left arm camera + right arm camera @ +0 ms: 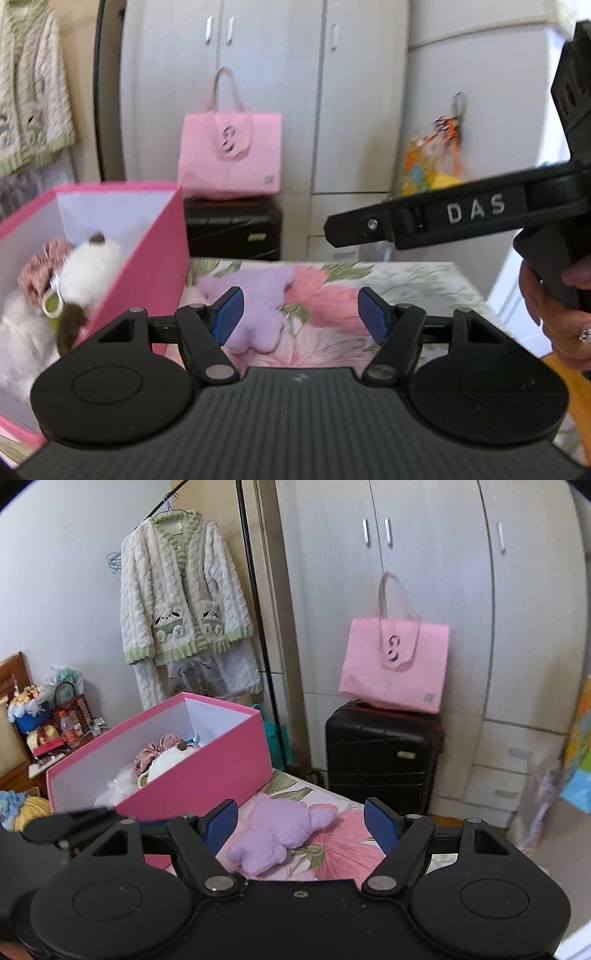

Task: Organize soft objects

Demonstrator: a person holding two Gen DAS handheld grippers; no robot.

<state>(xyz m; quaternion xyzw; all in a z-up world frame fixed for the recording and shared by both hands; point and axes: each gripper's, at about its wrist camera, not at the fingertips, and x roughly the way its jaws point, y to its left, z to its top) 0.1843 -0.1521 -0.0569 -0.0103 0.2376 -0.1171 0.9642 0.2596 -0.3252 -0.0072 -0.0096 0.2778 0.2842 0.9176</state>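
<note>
Plush toy (280, 834) on bed (332, 845), just right of box (207, 771); soft items (166, 760) inside box; suitcase (380, 760) behind bed, bag (395, 664) on it.

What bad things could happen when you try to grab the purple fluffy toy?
The purple toy is floppy, so the open right gripper might pinch only fluff and drop it. The left gripper is aimed at the same toy, so the two could bump. The pink box stands close beside the toy and could get knocked.

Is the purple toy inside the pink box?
No, the purple toy lies on the flowery cover just outside the pink box.
</note>
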